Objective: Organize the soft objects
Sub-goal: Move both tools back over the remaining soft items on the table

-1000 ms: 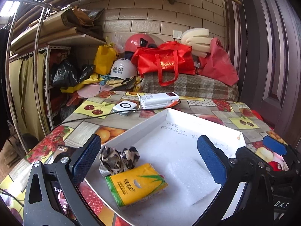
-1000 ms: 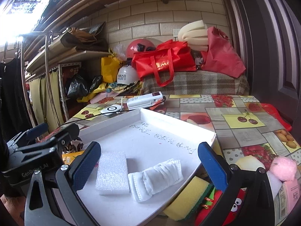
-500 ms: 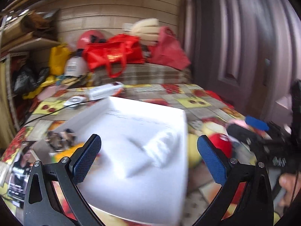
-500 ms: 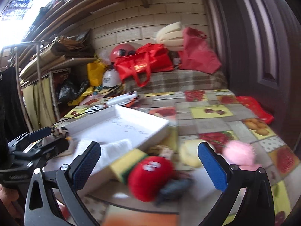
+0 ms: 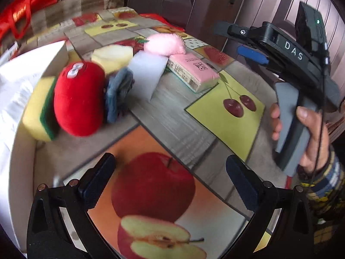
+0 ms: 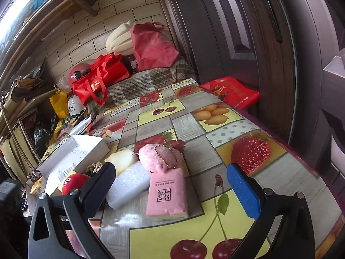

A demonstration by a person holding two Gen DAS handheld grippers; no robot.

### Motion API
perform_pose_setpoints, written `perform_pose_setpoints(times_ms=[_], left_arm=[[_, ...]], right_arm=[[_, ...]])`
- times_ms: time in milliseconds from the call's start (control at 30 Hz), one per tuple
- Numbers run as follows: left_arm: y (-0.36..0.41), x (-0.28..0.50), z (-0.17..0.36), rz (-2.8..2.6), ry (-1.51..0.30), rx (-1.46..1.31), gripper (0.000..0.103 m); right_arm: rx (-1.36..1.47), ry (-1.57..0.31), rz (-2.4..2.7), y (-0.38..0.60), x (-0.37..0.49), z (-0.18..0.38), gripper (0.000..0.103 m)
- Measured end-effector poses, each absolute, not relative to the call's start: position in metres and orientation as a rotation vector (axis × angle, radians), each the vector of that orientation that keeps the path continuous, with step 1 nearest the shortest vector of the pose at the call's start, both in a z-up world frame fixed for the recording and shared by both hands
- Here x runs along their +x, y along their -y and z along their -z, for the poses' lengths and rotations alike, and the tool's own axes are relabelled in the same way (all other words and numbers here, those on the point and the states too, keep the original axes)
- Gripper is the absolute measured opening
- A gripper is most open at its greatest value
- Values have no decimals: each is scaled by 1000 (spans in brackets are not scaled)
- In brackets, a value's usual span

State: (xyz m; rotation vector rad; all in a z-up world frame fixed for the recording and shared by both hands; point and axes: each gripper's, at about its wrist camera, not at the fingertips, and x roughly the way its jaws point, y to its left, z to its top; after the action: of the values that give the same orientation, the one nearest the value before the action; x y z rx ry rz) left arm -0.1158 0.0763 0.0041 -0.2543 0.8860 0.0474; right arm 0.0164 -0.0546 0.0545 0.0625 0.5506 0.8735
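A white tray [image 6: 86,149] stands at the left of the fruit-print table [image 6: 237,133]. Right of it lies a pile: a red plush toy [image 5: 79,99], a yellow-green sponge [image 5: 39,110], a blue-grey cloth [image 5: 118,90], a white foam block [image 6: 128,185], a pale sponge [image 5: 112,57], a pink fluffy pouch [image 6: 160,156] and a pink tissue pack [image 6: 167,195]. My left gripper [image 5: 170,181] is open and empty over a printed apple, in front of the pile. My right gripper [image 6: 170,191] is open and empty, its fingers on either side of the tissue pack, which lies just ahead. The right gripper also shows in the left wrist view [image 5: 237,36].
Red bags [image 6: 103,75], helmets and foam rolls [image 6: 118,38] are stacked at the table's far end by a brick wall. A dark door [image 6: 248,32] runs along the right edge, with a red bag [image 6: 232,91] beside it. A white device [image 6: 83,124] lies behind the tray.
Both grippers have swung right, away from the tray and toward the pile of soft things. The right gripper now points at the pink tissue pack. Both stay open.
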Motion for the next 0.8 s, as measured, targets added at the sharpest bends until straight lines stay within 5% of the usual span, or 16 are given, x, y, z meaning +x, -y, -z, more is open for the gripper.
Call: perform_pose_setpoints(times_ms=[200,800], left_arm=[[-48,-98,3,-131,-954,-15,103],[-51,-101,6,-62,-948,-33,102]], right_arm=[[-64,-642,-877,35,23,-42,103],[-111,-742,-894,18,32,-31,103]])
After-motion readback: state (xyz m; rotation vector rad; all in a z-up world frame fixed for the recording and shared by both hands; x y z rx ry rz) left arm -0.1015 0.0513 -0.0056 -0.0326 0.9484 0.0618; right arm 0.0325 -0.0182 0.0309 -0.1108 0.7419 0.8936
